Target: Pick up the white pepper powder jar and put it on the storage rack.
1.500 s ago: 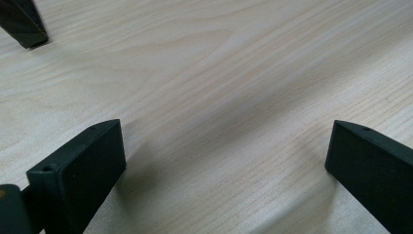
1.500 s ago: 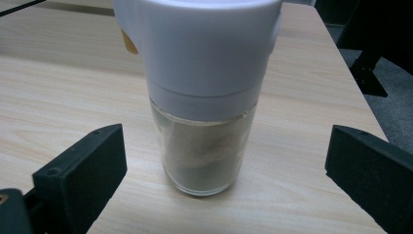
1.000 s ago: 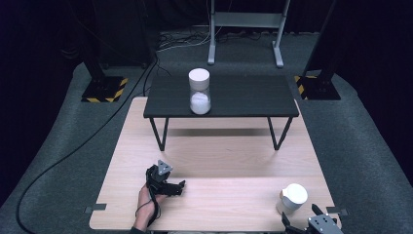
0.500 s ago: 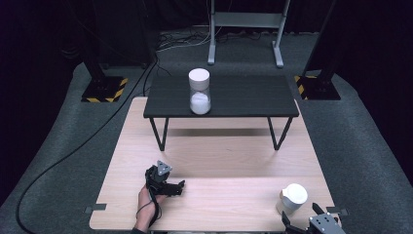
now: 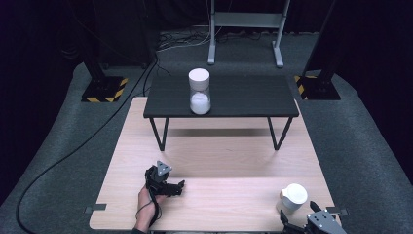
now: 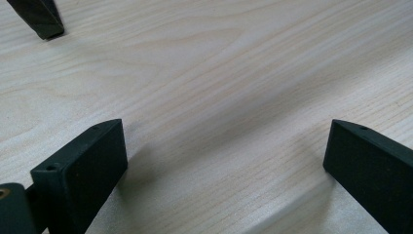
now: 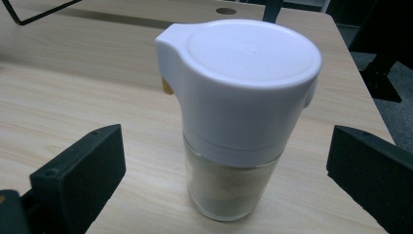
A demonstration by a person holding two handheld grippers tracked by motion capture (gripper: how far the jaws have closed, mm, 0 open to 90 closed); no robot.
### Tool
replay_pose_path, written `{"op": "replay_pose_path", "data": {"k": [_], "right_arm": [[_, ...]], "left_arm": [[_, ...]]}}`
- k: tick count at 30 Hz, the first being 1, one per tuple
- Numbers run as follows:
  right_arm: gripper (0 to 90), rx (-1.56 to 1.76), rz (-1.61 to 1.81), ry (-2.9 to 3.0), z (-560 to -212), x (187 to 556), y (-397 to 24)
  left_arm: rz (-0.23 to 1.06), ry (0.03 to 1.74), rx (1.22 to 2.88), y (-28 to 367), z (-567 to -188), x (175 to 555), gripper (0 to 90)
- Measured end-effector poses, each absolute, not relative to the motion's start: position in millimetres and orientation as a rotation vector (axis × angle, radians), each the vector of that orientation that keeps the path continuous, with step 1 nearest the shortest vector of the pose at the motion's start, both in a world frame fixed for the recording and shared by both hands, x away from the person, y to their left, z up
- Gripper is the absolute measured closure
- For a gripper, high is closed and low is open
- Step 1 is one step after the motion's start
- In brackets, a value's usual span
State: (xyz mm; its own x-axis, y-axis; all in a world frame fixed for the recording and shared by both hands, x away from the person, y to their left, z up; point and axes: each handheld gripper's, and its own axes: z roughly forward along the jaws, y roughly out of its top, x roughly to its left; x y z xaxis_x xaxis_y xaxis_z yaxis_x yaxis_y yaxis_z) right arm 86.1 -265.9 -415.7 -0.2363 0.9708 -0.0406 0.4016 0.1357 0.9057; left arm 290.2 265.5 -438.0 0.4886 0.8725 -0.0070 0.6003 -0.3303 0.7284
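A glass jar with a white spouted lid [image 5: 292, 197] [image 7: 238, 107] stands upright near the wooden table's front right corner. My right gripper [image 5: 298, 227] [image 7: 226, 175] is open just in front of it, its jaws wide apart on either side of the jar without touching it. My left gripper [image 5: 179, 186] [image 6: 221, 165] is held in a hand at the front left, open over bare wood with nothing between its jaws. A second white-lidded glass jar [image 5: 199, 91] with white contents stands on the small black table [image 5: 243, 100] at the back.
The black table's thin legs [image 5: 159, 134] rest on the wooden tabletop [image 5: 219, 151]; one foot [image 6: 39, 19] lies ahead of the left gripper. Black stands with hazard-striped bases [image 5: 104, 90] and cables [image 5: 73, 146] sit on the grey floor around.
The right gripper has edged slightly forward toward the front jar. The left gripper and both jars have stayed in place.
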Motion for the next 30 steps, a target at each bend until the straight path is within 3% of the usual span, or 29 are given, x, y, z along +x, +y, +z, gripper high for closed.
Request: {"op": "replay_pose_path", "data": {"k": [14, 30], "right_arm": [[0.0, 1.335, 1.051, 1.775, -416.5, 101.0, -266.0], [0.0, 1.387, 1.035, 1.751, -444.9, 127.8, -263.9]], "left_arm": [[0.516, 1.213, 2.054, 265.3, -438.0, 289.8, 2.1], [0.517, 1.215, 2.052, 265.3, -438.1, 289.7, 2.0]]}}
